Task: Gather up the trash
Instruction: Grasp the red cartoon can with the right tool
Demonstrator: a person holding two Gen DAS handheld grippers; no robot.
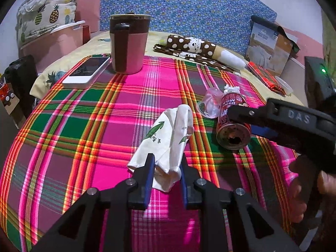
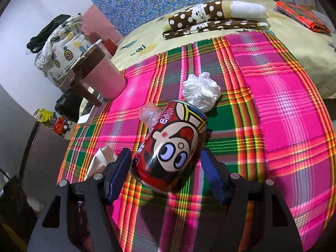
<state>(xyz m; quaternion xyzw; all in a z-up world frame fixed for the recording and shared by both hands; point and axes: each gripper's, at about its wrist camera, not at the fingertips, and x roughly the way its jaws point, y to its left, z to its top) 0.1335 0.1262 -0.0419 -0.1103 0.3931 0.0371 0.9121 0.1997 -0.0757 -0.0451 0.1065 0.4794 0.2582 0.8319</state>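
A: What is gripped by the left gripper (image 1: 166, 168)?

B: A white wrapper (image 1: 168, 145) printed with green leaves is clenched between its blue pads (image 1: 149, 180) at the near end, while the rest of the wrapper is draped forward on the plaid cloth (image 1: 100, 126).

A: And the right gripper (image 2: 166, 168)?

B: It is seen spread wide around a red can (image 2: 170, 147) that lies on its side on the cloth. The can is flanked by both pads; whether the left pad is touching it cannot be told, and a gap is seen at the right pad. The can is not grasped.

A: What else is pictured around the can?

B: A crushed clear cup (image 2: 150, 114) is pressed against its far left side, and a crumpled tissue (image 2: 200, 91) is seen just beyond its far end. In the left wrist view, the can's open top (image 1: 233, 137) is turned toward the camera.

A: And farther back?

B: A pink and brown mug (image 1: 129, 44) is stood upright at the cloth's far edge, with a white phone (image 1: 87, 72) laid flat beside it. A dotted brown bundle (image 1: 197, 48) is seen on the yellow sheet (image 2: 298, 48) behind.
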